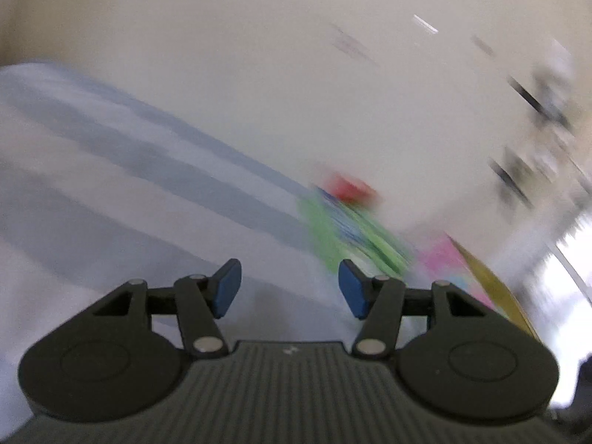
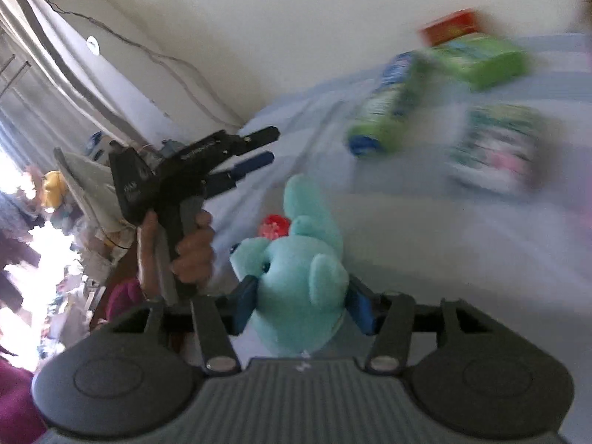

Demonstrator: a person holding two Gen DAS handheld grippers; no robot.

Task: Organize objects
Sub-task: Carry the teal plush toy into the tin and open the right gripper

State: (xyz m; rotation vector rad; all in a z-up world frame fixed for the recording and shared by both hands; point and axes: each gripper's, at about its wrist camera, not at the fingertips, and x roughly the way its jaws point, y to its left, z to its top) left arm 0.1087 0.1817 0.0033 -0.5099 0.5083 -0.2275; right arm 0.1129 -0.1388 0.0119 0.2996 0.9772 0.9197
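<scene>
My right gripper (image 2: pixel 301 309) is shut on a turquoise plush toy (image 2: pixel 299 273) and holds it above the light blue striped bedsheet (image 2: pixel 462 259). A small red object (image 2: pixel 273 226) shows just behind the plush. My left gripper (image 1: pixel 288 288) is open and empty over the sheet; it also shows in the right wrist view (image 2: pixel 259 148), held in a hand at the left. Blurred on the sheet lie a green box (image 2: pixel 481 60), a green and blue pack (image 2: pixel 388 114), a patterned pack (image 2: pixel 495 150) and a red box (image 2: pixel 453 31). The left wrist view shows the green packs (image 1: pixel 351 233) and the red box (image 1: pixel 349 187), blurred.
A cream wall (image 2: pixel 296 18) runs behind the bed. A pink item (image 1: pixel 447 259) and a yellow-brown edge (image 1: pixel 495 288) lie at the right in the left wrist view. Curtains (image 2: pixel 48 85) and clutter (image 2: pixel 55 192) stand at the left in the right wrist view.
</scene>
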